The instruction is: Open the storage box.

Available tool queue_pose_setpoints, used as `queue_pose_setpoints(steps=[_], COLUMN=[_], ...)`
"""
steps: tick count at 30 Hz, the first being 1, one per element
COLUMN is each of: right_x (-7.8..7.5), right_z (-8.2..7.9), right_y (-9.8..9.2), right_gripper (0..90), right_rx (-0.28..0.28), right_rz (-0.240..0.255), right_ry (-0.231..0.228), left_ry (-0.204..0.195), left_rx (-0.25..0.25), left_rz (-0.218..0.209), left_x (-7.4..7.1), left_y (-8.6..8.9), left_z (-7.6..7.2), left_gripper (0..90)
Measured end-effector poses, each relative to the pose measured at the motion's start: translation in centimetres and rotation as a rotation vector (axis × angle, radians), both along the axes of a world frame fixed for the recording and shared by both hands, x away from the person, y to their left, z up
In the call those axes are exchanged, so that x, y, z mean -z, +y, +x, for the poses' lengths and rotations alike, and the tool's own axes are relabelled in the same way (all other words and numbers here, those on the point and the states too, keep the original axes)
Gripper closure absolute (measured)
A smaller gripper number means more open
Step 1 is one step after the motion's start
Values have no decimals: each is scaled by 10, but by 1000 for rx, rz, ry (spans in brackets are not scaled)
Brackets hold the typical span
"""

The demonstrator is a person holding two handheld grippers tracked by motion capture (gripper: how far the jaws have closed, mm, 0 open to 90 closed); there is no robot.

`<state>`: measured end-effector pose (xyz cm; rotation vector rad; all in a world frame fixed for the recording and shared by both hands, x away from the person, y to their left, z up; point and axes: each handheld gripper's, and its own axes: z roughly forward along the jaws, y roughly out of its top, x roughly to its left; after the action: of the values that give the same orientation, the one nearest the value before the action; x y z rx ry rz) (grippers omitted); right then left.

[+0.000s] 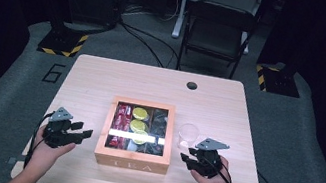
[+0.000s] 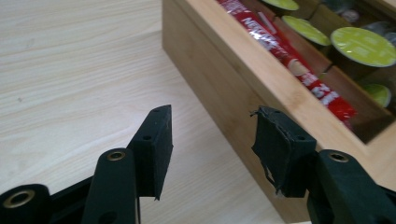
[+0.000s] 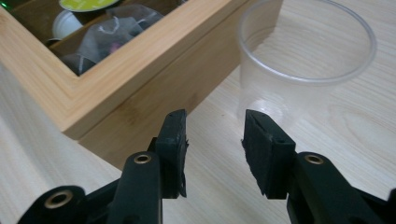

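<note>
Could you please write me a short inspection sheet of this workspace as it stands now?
Surface: light wooden table, with a round hole near the far edge.
Job's things: wooden tea box marked TEA, holding red sachets, green-topped capsules and tea bags; an upright, empty clear plastic cup stands right of it.
Clutter: nothing seen.
Grippers: left tool open beside the box's left wall; right tool open near the cup; both hold nothing.
Cables: one trails from each tool; more lie on the floor beyond.
Surroundings: dark chair, two hazard-striped bases.
</note>
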<state>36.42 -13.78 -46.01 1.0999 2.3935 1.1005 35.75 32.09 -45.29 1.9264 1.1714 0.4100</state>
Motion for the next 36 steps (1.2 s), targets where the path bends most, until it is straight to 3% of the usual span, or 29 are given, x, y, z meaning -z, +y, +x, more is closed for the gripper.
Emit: queue_pose_setpoints(steps=[14,21,29,36], right_x=[-10,-16,-13,-7], right_z=[-9,-15,-24,-32], right_y=[12,16,19,22], right_gripper=[657,726,854,894], right_rx=[-40,-69,-126,-191], right_rz=[54,68,77,67], right_ry=[-13,-24,-24,-11], left_ry=[-32,-47,-51,-41], left_rx=[30,32,17,5], left_rz=[-25,-42,-62,-65], left_x=[-11,-7,0,5], left_y=[-6,-6,-1,3], left_z=[-13,-20,-21,-21], left_gripper=[498,507,510,509])
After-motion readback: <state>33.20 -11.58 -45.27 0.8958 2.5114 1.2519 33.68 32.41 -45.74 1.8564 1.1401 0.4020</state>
